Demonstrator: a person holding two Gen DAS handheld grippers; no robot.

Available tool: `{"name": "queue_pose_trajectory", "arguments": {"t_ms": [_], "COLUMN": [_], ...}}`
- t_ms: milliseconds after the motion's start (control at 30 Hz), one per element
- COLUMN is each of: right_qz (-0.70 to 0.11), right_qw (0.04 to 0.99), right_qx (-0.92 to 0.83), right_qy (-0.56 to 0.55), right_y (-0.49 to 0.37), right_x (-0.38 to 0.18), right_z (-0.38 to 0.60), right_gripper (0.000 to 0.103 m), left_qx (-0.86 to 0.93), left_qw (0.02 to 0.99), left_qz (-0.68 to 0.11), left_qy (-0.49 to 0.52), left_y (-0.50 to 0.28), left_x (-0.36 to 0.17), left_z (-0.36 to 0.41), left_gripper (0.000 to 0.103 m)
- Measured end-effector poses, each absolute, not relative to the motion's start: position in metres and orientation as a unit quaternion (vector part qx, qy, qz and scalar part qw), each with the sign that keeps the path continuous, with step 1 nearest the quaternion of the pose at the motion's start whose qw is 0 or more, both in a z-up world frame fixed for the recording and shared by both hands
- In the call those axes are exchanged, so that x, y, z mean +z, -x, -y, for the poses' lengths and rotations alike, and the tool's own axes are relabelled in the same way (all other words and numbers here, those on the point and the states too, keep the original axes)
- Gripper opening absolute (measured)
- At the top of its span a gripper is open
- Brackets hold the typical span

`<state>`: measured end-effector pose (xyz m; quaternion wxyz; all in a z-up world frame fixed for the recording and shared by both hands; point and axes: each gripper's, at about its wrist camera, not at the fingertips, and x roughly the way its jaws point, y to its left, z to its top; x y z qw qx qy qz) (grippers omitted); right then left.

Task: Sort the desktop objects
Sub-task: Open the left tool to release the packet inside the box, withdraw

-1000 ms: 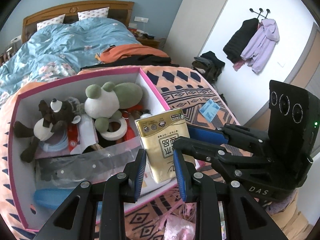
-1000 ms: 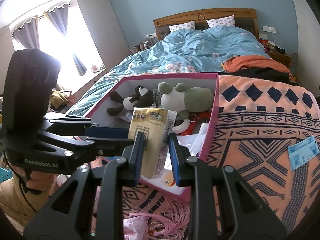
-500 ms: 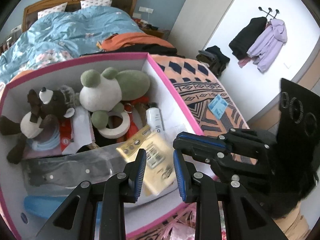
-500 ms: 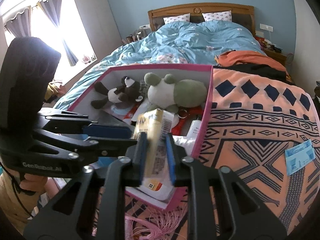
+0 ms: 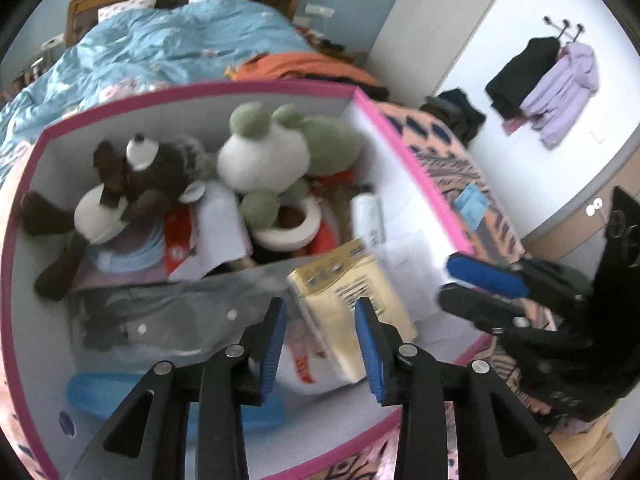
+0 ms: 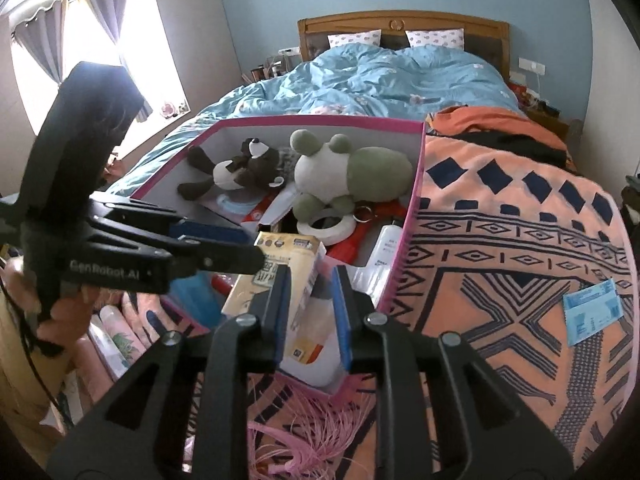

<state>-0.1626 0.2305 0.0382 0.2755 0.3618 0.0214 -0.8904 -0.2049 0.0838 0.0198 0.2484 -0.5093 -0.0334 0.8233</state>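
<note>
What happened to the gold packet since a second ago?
The gold packet was upright at the box's near edge between both sets of tongs. It tipped over and now lies inside the pink box. Both the left tongs and right tongs are opening, letting it go, with the packet between them. The plush toys, tape roll and blue card stayed where they were.

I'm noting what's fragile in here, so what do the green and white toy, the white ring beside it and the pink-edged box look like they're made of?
The green and white toy looks like soft plush: fuzzy, matte, rounded stuffed shapes. The white ring looks like a roll of paper tape, matte with a hollow core, though that is uncertain. The pink-edged box looks like cardboard: thin, stiff, flat walls, plain pale inside.
</note>
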Motion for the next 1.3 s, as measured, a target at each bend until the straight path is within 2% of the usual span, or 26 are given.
{"name": "queue_pose_trajectory", "arguments": {"t_ms": [100,433,767,1033,1200,1300], "right_qz": [-0.012,0.027,0.058,0.073,0.080,0.086], "right_qw": [0.279,0.264,0.261,0.272,0.287,0.302], "right_qx": [-0.891,-0.905,-0.908,-0.906,-0.904,-0.898], "right_qy": [-0.358,-0.331,-0.322,-0.317,-0.307,-0.307], "right_y": [0.160,0.150,0.144,0.134,0.117,0.103], "right_x": [0.040,0.051,0.050,0.052,0.059,0.061], "right_z": [-0.233,-0.263,-0.283,-0.285,-0.287,-0.287], "right_gripper": [0.033,0.042,0.044,0.045,0.052,0.053], "left_qx": [0.808,0.805,0.818,0.832,0.851,0.858], "left_qw": [0.261,0.256,0.241,0.252,0.252,0.264], "left_qz": [0.019,-0.039,-0.038,0.001,0.012,0.016], "left_qy": [0.529,0.533,0.521,0.493,0.460,0.441], "left_y": [0.207,0.212,0.214,0.203,0.179,0.157], "left_x": [0.010,0.009,0.008,0.022,0.044,0.057], "left_z": [-0.095,-0.149,-0.160,-0.138,-0.123,-0.114], "left_gripper": [0.036,0.037,0.041,0.049,0.050,0.053]}}
